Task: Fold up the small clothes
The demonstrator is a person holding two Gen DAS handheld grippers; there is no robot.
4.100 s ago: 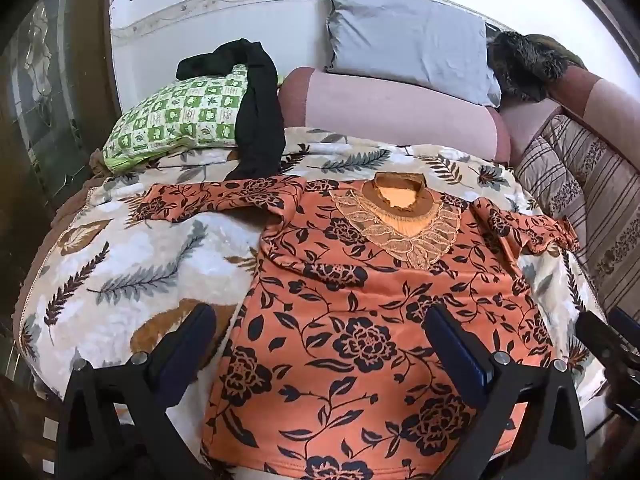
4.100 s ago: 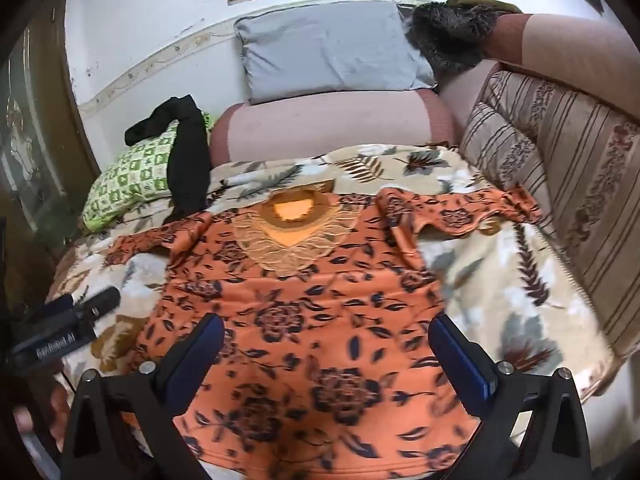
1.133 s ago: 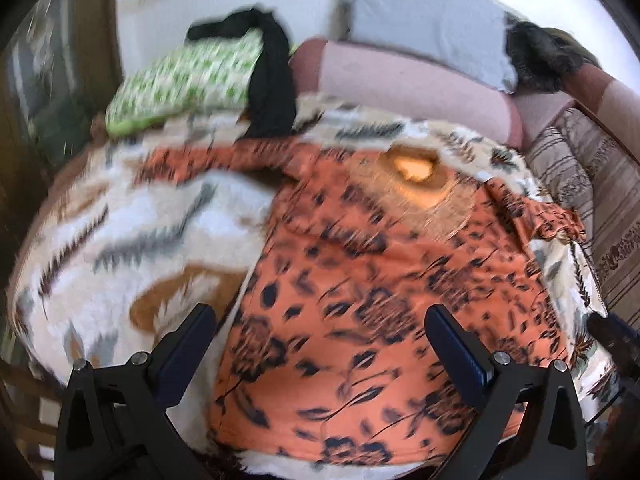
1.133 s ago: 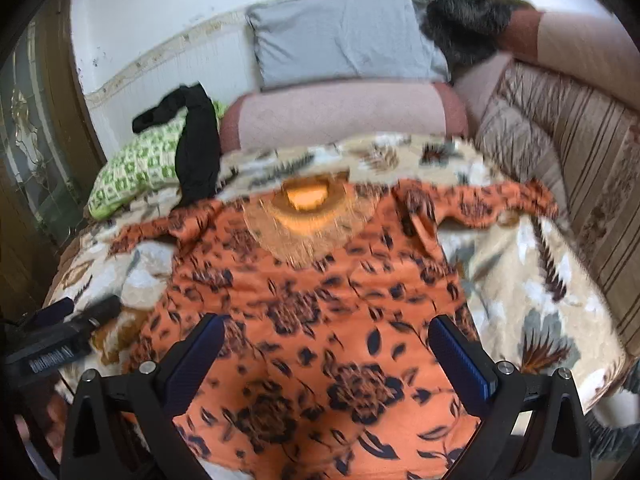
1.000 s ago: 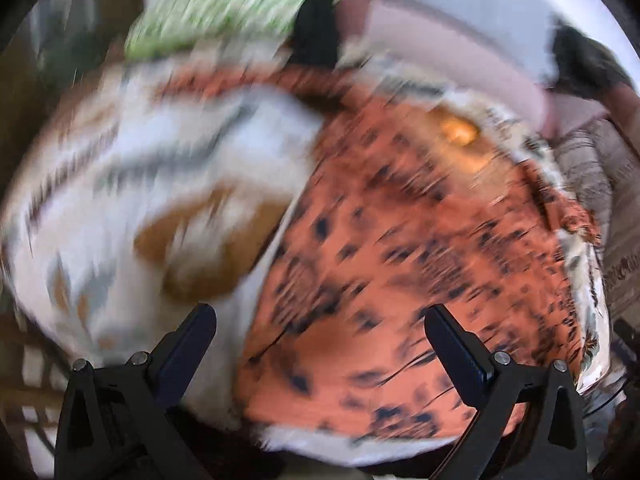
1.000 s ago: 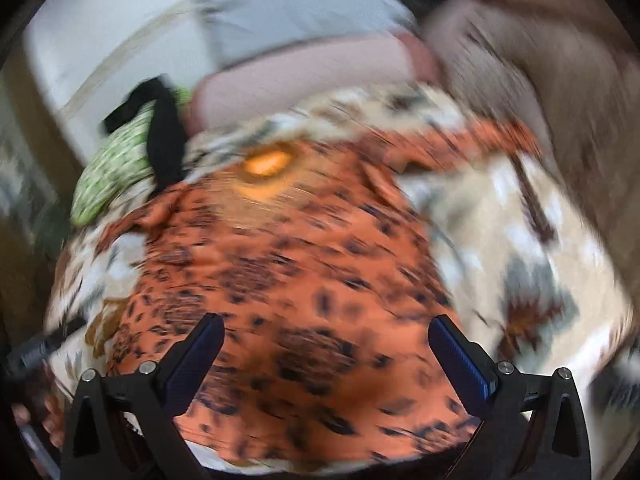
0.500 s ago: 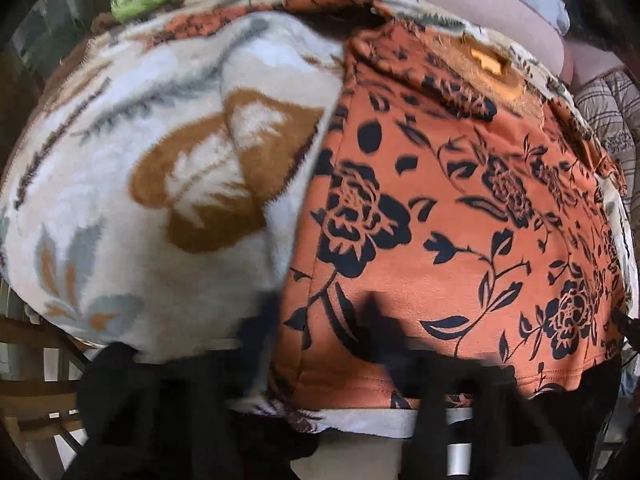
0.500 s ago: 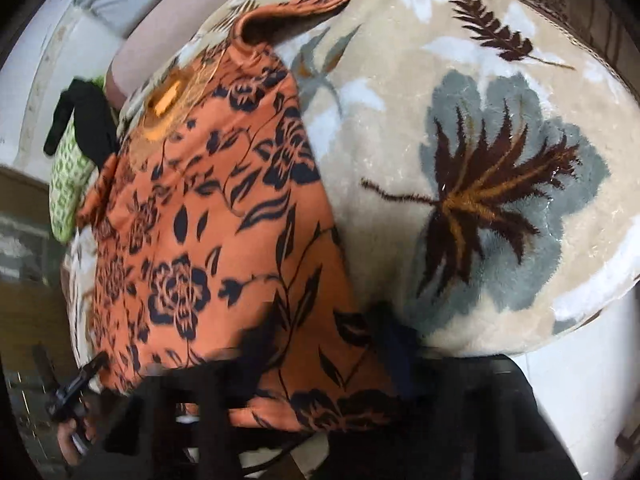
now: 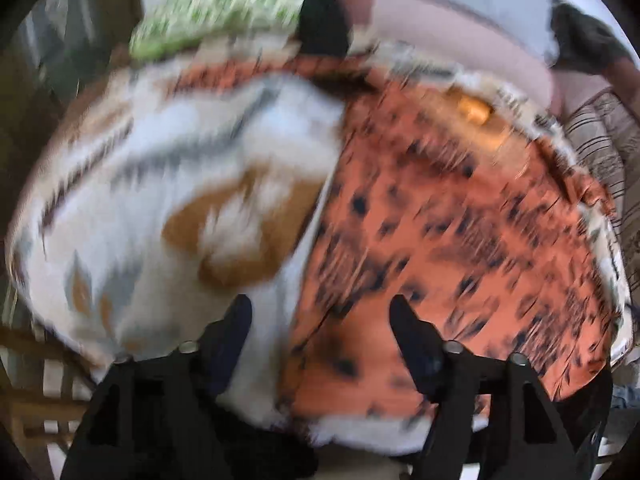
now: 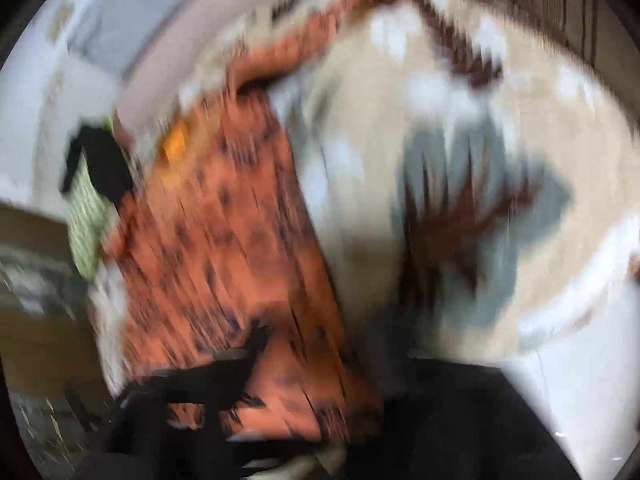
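An orange top with black flowers (image 9: 460,216) lies flat on a leaf-print blanket (image 9: 160,184), neck away from me. Both views are motion-blurred. My left gripper (image 9: 320,324) straddles the top's lower left hem corner, its jaws partly closed with a gap still between them. In the right wrist view the top (image 10: 224,240) fills the left half. My right gripper (image 10: 316,344) is at its lower right hem corner, with the fingers too blurred to read.
A green checked pillow (image 9: 216,20) with a black garment (image 9: 324,12) draped over it lies at the back left. A pink bolster (image 9: 452,36) and a striped sofa arm (image 9: 608,148) lie beyond. The blanket's front edge drops off just below the hem.
Both grippers dropped from above the top to its hem corners and began closing. The left jaws are narrower than a second ago. Both views tilted and blurred.
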